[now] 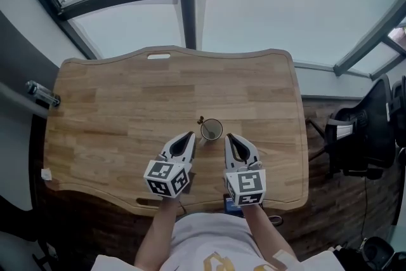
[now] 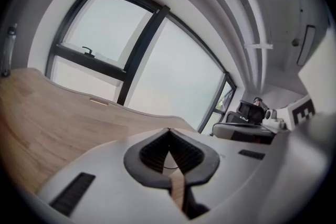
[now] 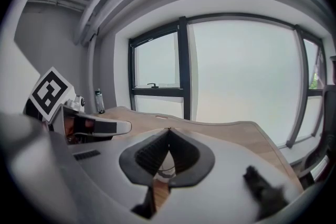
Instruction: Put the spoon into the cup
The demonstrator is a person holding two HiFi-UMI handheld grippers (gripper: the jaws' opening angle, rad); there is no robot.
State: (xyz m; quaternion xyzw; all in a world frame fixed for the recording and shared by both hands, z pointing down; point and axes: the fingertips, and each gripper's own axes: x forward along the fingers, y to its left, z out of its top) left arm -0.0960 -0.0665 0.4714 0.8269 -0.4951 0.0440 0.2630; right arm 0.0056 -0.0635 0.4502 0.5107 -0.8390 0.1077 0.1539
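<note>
A small cup (image 1: 212, 130) stands on the wooden table (image 1: 114, 111), a little in front of its middle. The spoon (image 1: 201, 120) stands in the cup, its dark end sticking up over the left rim. My left gripper (image 1: 189, 136) hangs just left of the cup, and its jaws are shut with nothing between them. Just right of the cup is my right gripper (image 1: 229, 136), also shut and empty. In the left gripper view the fingertips of the left gripper (image 2: 168, 132) meet. The right gripper view shows the right gripper (image 3: 168, 132) with its tips touching too.
A bottle (image 1: 42, 94) stands off the table's left edge and shows again in the right gripper view (image 3: 100, 100). A dark chair (image 1: 365, 136) is at the right. Windows lie beyond the far edge, where the table has a slot (image 1: 158, 56).
</note>
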